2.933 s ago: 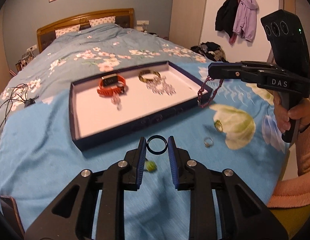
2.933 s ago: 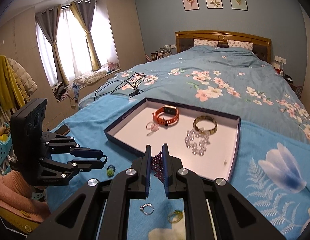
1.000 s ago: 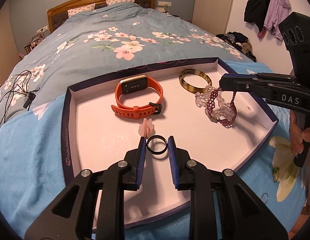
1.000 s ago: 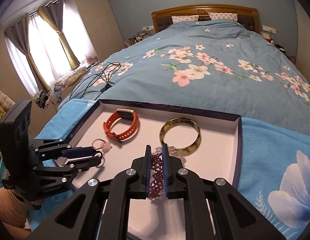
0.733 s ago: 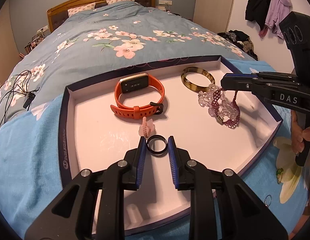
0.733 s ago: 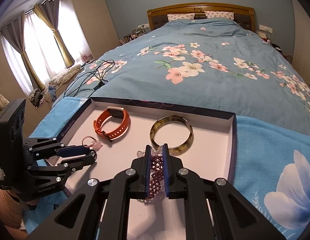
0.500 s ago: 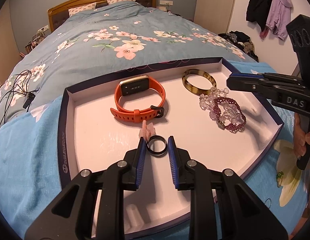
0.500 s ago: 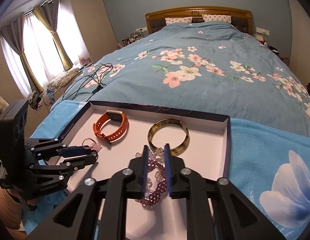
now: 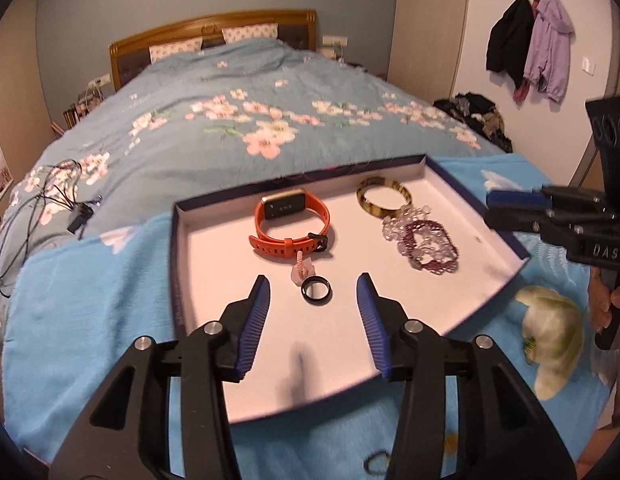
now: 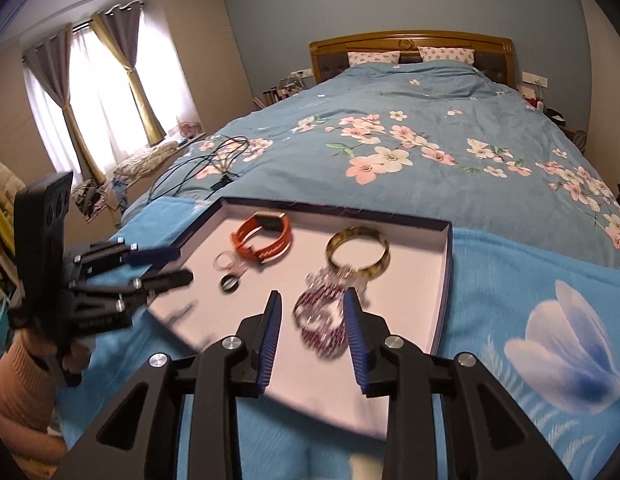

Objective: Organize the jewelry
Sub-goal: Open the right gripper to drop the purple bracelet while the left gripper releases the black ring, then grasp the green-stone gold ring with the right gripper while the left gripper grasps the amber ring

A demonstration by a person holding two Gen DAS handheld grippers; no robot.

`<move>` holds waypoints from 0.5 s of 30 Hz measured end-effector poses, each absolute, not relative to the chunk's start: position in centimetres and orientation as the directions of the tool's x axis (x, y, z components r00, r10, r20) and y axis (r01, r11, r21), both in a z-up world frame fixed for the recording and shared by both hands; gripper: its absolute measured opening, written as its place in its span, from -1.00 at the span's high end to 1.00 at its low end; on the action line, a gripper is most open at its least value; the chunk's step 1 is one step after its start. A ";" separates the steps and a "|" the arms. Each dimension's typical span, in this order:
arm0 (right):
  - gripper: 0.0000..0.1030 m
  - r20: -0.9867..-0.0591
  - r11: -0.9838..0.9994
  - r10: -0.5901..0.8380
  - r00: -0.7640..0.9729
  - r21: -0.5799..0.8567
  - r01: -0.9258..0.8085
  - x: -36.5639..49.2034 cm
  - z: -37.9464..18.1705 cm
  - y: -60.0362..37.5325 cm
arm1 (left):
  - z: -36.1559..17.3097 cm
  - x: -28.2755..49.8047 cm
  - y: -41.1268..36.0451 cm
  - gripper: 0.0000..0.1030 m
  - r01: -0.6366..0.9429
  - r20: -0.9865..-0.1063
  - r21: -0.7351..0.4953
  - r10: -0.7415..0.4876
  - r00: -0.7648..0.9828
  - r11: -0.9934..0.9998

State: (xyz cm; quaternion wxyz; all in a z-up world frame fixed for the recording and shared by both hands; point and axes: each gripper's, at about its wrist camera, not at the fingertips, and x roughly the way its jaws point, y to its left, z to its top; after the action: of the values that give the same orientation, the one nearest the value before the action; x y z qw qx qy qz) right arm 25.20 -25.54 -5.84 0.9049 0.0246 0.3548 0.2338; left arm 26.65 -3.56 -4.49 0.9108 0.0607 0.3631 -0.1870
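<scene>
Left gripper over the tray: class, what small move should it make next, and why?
Probably draw the left gripper back off the tray toward the loose pieces on the blanket. Its jaws stand open, and the black ring lies free on the tray floor beside the pink ring, so that placement looks done. A small green piece waits outside.

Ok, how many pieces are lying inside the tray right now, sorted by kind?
Watch: 1, the orange watch
Bangle: 1, the mottled bangle
Beaded bracelets: 2, the clear bracelet and the purple bracelet
Rings: 2, the black ring and the pink ring
Total: 6 in the tray
</scene>
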 end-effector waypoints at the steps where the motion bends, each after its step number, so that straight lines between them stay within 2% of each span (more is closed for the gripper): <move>1: 0.35 -0.632 0.887 0.444 0.635 0.208 -0.413 24.4 -5.9 -25.6 | -4.1 26.2 -3.2 0.11 0.385 -0.677 -0.026 -0.299 0.672 0.923; 8: 0.29 -0.662 0.895 0.415 0.624 0.173 -0.412 20.0 -7.3 -26.4 | -3.1 21.1 -0.8 0.08 0.405 -0.640 -0.051 -0.341 0.689 0.913; 15: 0.29 -0.701 0.907 0.398 0.591 0.203 -0.369 17.8 -10.0 -27.6 | -5.2 17.5 -0.2 0.08 0.422 -0.677 -0.043 -0.337 0.654 0.906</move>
State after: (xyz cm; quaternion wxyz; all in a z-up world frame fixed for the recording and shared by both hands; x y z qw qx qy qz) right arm 17.76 -27.58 -10.01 0.8919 0.0181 0.3975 0.2150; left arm 17.49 -0.22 -5.22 0.9075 0.0589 0.3596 -0.2091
